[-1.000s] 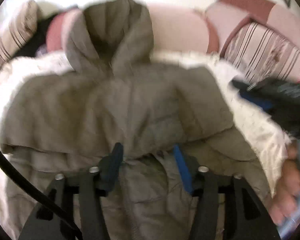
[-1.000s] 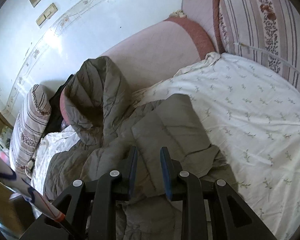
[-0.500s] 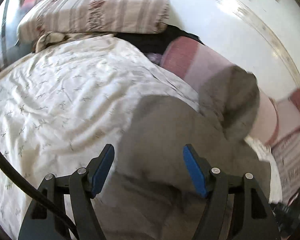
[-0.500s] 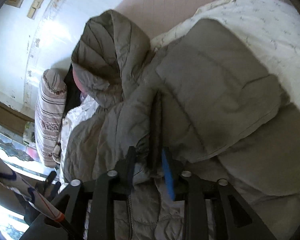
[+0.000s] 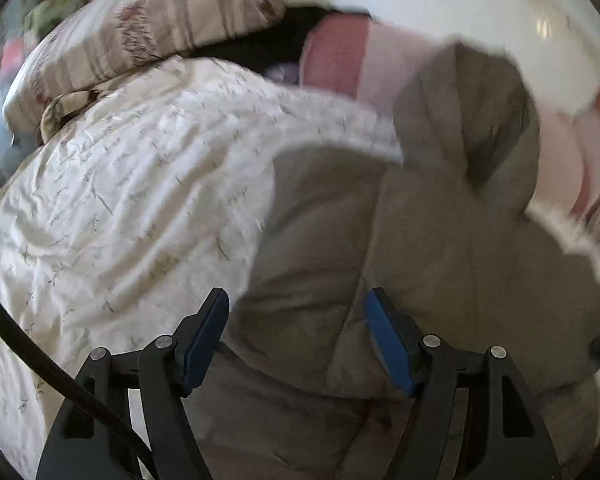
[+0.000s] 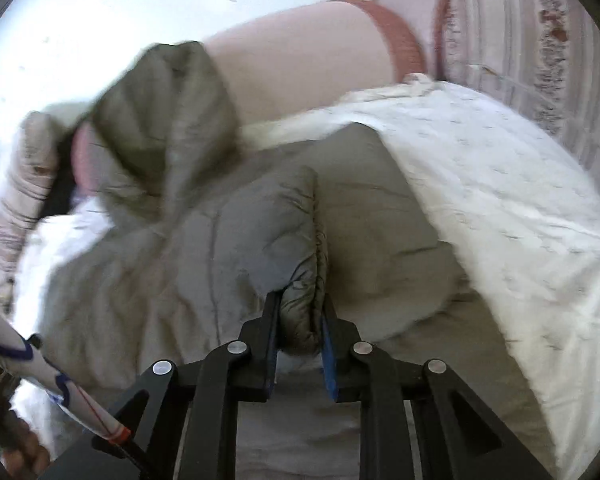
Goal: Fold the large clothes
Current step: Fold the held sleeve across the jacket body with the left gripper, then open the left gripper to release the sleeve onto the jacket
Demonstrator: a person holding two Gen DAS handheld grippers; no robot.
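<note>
Blurring hides jacket [image 6: 220, 248] seams; right gripper [image 6: 300, 320] — just closed — pinches a fold.

The grey padded jacket [image 5: 420, 264] runs off the bottom edge in both wrist views, so its hem is unseen. Its hood [image 6: 168, 120] and the striped pillow [image 5: 160, 28] are smeared by blur. A dark item [image 5: 276, 44] behind the pillow is too hidden to identify.

Open bedsheet [image 5: 112, 208] is left free beside the jacket [image 5: 440, 280]. The far side is closed off by a striped pillow [image 5: 160, 28], a pink bolster [image 6: 300, 72] and the wall [image 6: 140, 8].
</note>
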